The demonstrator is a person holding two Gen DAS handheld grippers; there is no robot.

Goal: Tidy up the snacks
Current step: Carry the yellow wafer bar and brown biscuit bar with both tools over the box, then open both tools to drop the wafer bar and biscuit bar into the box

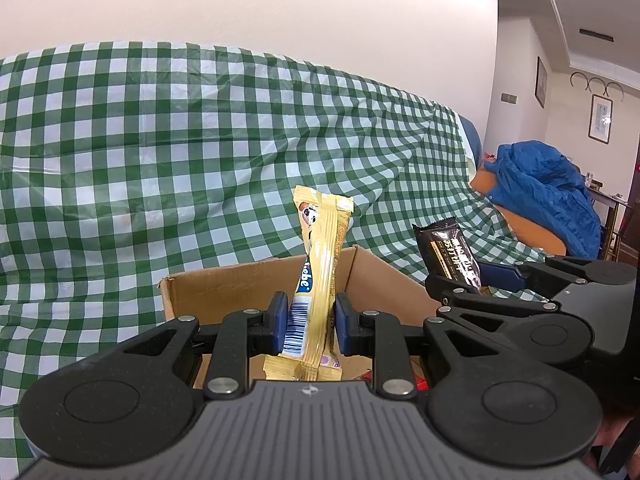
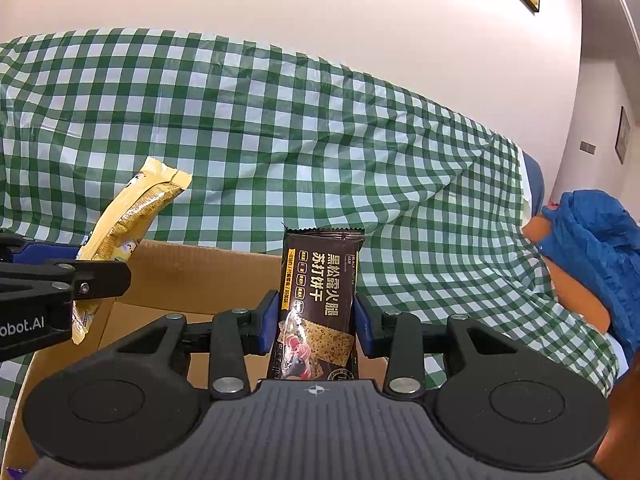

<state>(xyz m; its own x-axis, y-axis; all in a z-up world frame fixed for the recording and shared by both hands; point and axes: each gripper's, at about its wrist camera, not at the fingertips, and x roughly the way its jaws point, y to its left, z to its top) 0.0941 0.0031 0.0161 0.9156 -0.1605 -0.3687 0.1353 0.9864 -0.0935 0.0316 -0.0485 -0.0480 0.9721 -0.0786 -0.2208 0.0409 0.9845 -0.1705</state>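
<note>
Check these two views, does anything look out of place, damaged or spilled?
Nothing stands out. The left hand-held gripper holds a yellow snack packet upright over the cardboard box; the right hand-held gripper holds a dark cracker packet upright. Both wrappers look intact.

Left tongs (image 1: 311, 326) and right tongs (image 2: 315, 322), side by side, apparently both clamped.

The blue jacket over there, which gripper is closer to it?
Right. The right gripper, gripping the dark cracker packet, sits on the blue jacket side. The left gripper, holding the yellow snack packet, is farther away.
</note>
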